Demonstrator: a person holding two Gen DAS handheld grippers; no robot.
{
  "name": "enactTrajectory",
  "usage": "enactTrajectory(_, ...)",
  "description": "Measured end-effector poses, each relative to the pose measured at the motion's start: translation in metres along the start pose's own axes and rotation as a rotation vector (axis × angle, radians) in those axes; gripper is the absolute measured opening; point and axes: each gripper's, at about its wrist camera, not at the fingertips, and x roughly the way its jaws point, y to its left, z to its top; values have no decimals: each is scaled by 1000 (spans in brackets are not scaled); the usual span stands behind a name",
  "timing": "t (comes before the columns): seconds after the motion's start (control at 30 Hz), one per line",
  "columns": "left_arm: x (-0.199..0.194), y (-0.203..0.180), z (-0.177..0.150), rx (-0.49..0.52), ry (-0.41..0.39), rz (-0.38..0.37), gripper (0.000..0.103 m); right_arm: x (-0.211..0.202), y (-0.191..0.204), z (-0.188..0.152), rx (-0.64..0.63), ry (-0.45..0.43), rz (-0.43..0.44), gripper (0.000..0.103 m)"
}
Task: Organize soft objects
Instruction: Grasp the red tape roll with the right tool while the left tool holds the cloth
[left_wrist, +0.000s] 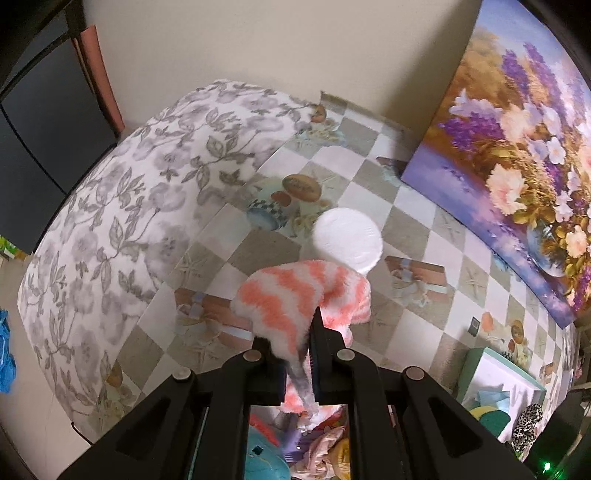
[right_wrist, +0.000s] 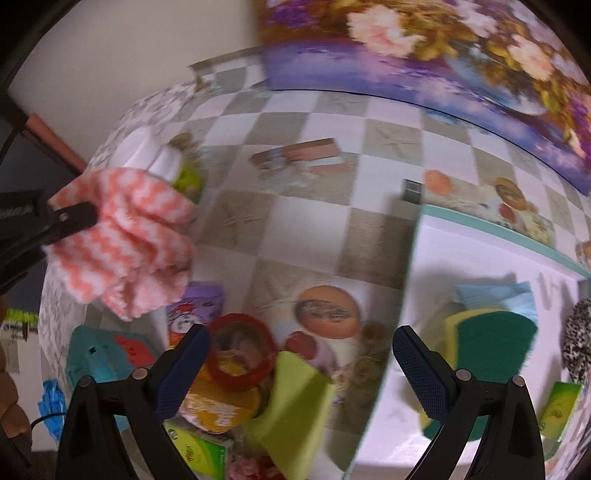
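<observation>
My left gripper (left_wrist: 295, 354) is shut on a fluffy pink-and-white striped cloth (left_wrist: 295, 299), which hangs lifted above the checkered tablecloth (left_wrist: 417, 218). In the right wrist view the same cloth (right_wrist: 129, 236) dangles at the left from the left gripper's black fingers (right_wrist: 70, 218). A white round pad (left_wrist: 347, 236) lies on the table just beyond the cloth. My right gripper (right_wrist: 299, 354) stands open over a heap of soft things: a red ring-shaped scrunchie (right_wrist: 240, 354) and a yellow-green sponge (right_wrist: 291, 406) lie below its fingers. Nothing is between its pads.
A white box with a teal rim (right_wrist: 491, 225) at the right holds a green-and-yellow scrubbing sponge (right_wrist: 487, 343), blue cloths (right_wrist: 498, 291) and a spotted scrunchie (right_wrist: 580, 339). A flower painting (left_wrist: 517, 147) leans on the wall. A floral pillow (left_wrist: 122, 214) lies at the left. A teal item (right_wrist: 99, 358) sits near the table's edge.
</observation>
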Motion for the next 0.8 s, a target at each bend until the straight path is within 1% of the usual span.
enactTrajectory(0.1,3,2,0,-7,10,2,10,7,10,-3,-30,12,18,100)
enactTrajectory(0.23,5,3,0,-16,14,0,10,24,11,-5,-14,44,61,100)
enactTrajectory(0.37,12,2,-1,-17,33,4,10,34,12,-7,-6,57,77,99)
enactTrajectory(0.43,17,2,-2,-18,46,6,10,39,10,-8,9,62,100,91)
enactTrajectory(0.5,19,1,-3,-19,53,7,10,42,11,-9,11,65,118,87)
enactTrajectory(0.6,21,1,-3,-18,57,9,10,44,12,-9,8,74,158,77)
enactTrajectory(0.7,20,1,-3,-15,56,9,10,45,13,-10,6,78,167,74)
enactTrajectory(0.77,20,0,-3,-15,56,8,10,46,12,-10,12,78,185,68)
enactTrajectory(0.8,20,0,-3,-15,56,9,10,47,11,-11,15,79,191,62)
